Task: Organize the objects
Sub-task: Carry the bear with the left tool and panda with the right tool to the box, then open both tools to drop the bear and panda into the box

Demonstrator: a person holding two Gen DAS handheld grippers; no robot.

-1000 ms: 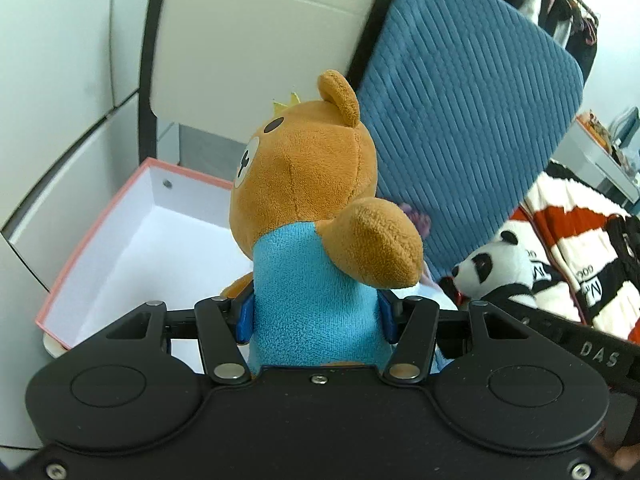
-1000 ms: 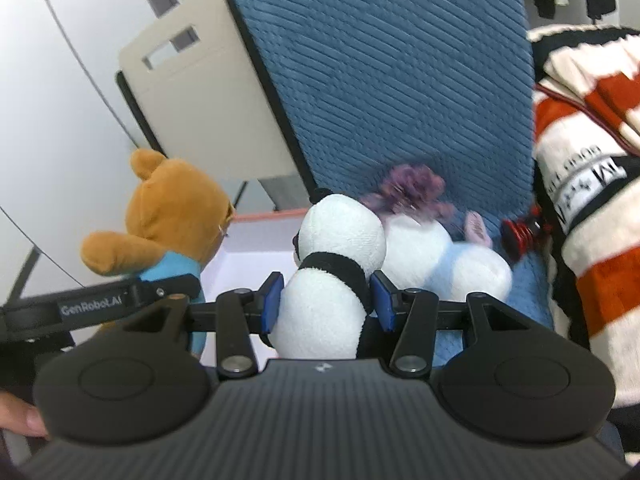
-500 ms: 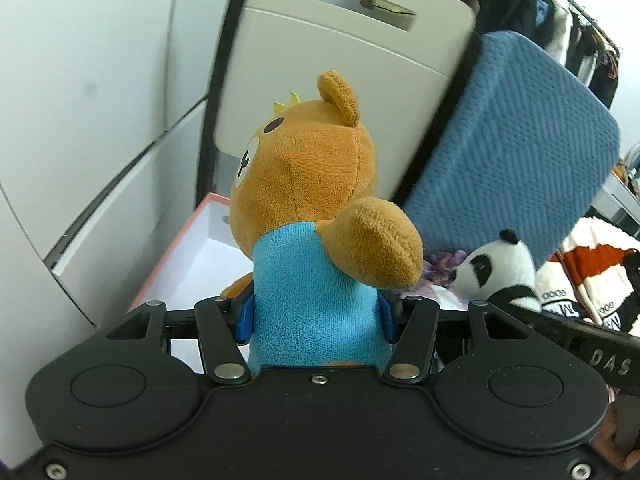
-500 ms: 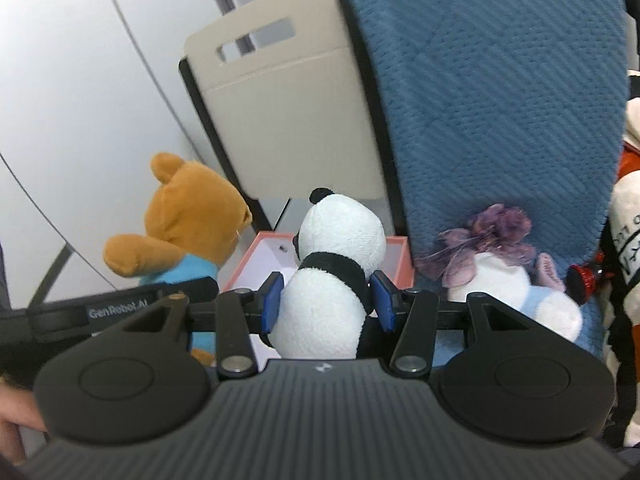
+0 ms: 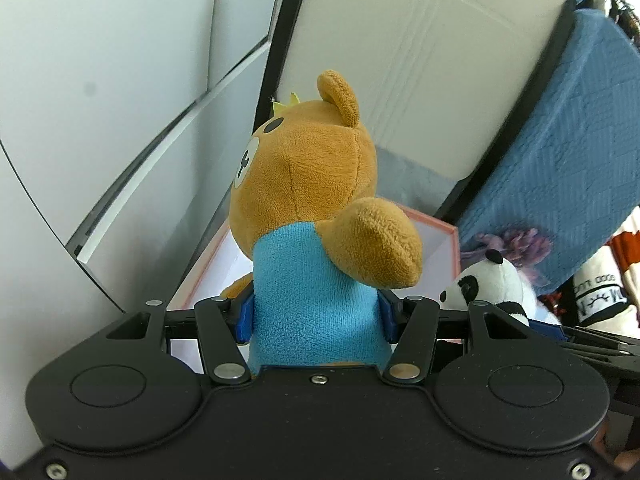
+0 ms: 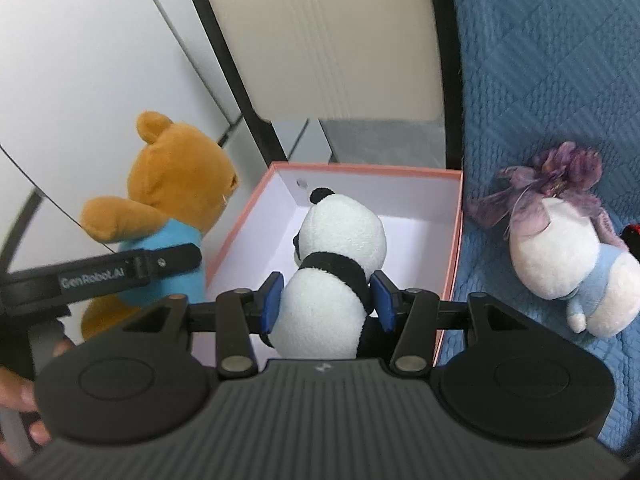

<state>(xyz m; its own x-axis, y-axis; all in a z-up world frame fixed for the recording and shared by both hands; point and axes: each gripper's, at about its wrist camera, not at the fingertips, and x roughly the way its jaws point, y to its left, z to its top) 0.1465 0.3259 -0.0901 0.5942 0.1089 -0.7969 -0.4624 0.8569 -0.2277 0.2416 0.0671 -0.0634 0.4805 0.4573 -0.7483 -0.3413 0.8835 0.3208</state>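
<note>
— Both toys over the pink box [image 6: 450, 240]?
— Yes. The left hand-held gripper [image 5: 316, 314] pinches the bear [image 5: 308, 216] by its blue torso; the right hand-held gripper [image 6: 326, 300] squeezes the panda [image 6: 334, 264] at the belly. Soft, light plush, I'd guess: mid-body grips suit them.

The bear [image 5: 308, 200] is orange-brown with a sky-blue shirt. The panda [image 6: 334, 264] is black and white. The box [image 6: 452, 240] is pink outside, white inside. The quilt [image 6: 540, 80] is blue, diamond-stitched.
</note>
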